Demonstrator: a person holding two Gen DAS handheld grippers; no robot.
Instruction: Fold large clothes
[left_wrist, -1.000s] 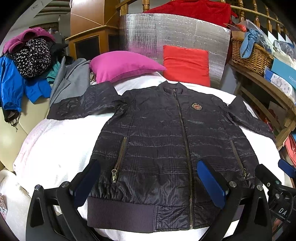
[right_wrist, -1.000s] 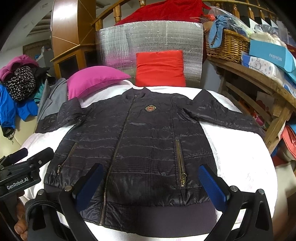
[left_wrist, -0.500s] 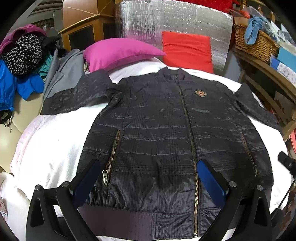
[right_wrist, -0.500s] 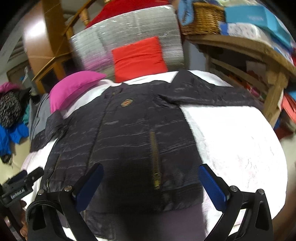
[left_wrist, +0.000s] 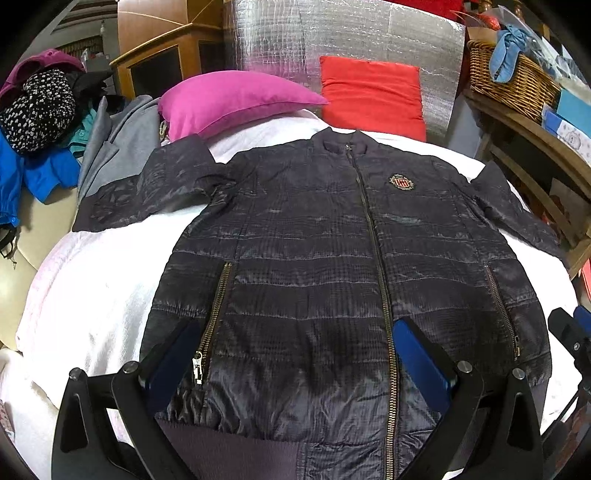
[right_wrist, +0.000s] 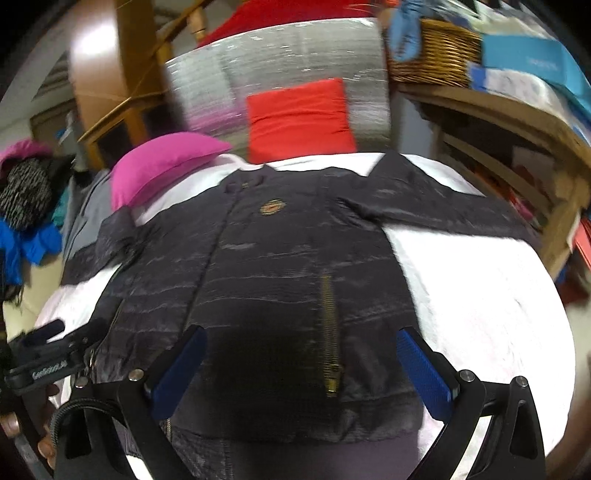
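A dark quilted jacket (left_wrist: 332, 258) lies flat and zipped on a white-covered bed (left_wrist: 92, 295), collar away from me, both sleeves spread out. My left gripper (left_wrist: 295, 354) hovers open over the hem, between the left pocket zipper (left_wrist: 214, 314) and the centre zipper. In the right wrist view the same jacket (right_wrist: 277, 258) is blurred; my right gripper (right_wrist: 299, 365) stands open above the right pocket zipper (right_wrist: 330, 332) near the hem. Neither holds anything. The other gripper's body (right_wrist: 40, 365) shows at the lower left, with a hand under it.
A pink pillow (left_wrist: 236, 99) and red cushion (left_wrist: 373, 96) lie at the bed's head before a silver foil panel (left_wrist: 351, 40). Piled clothes (left_wrist: 37, 122) sit left, a grey garment (left_wrist: 114, 147) beside them. A wooden shelf with a wicker basket (left_wrist: 509, 77) stands right.
Both grippers have moved forward and lower over the jacket's hem. The right one swung rightward, its view now centred on the right pocket zipper and blurred. Both stayed open.
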